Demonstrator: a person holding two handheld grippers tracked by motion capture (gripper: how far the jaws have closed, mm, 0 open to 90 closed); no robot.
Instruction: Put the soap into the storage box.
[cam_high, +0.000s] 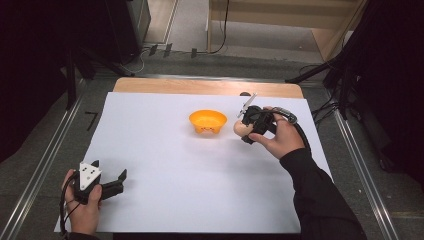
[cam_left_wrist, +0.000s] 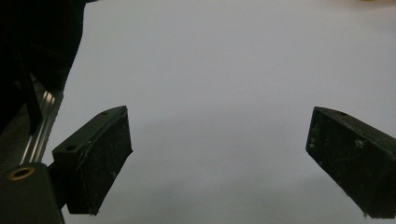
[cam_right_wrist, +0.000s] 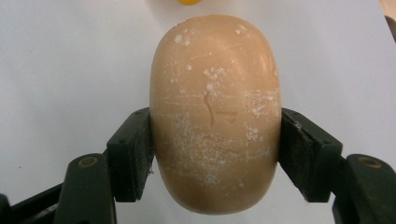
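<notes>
High view: right tool (cam_high: 246, 131) clamped on a tan egg-shaped piece (cam_high: 242, 128), held just above the white worktop (cam_high: 165, 200) at about 3 o'clock of the orange bowl (cam_high: 207, 121). Bowl therefore at 9 o'clock from the held piece, near but apart, rim up and seemingly empty. Left tool (cam_high: 111, 175) down at the 7 o'clock corner of the sheet, jaws spread, gripping nothing, well apart from both bowl and egg. Right hand (cam_high: 280, 137) clearly the nearer one to the bowl.

Left gripper view: left tool (cam_left_wrist: 219, 163) wide open over bare white sheet, nothing between the jaws; a sliver of orange at the top edge near 1 o'clock, too blurred to name.

Right gripper view: right tool (cam_right_wrist: 215, 154) closed on the egg (cam_right_wrist: 215, 112), pads pressing its lower half from both flanks. Long axis running 12 to 6 o'clock, along the jaws, blunt end pointing away. Yellow-orange bowl edge (cam_right_wrist: 189, 2) at 12 o'clock, straight ahead of the egg tip. Likely next: carry forward along that axis to over the bowl.
</notes>
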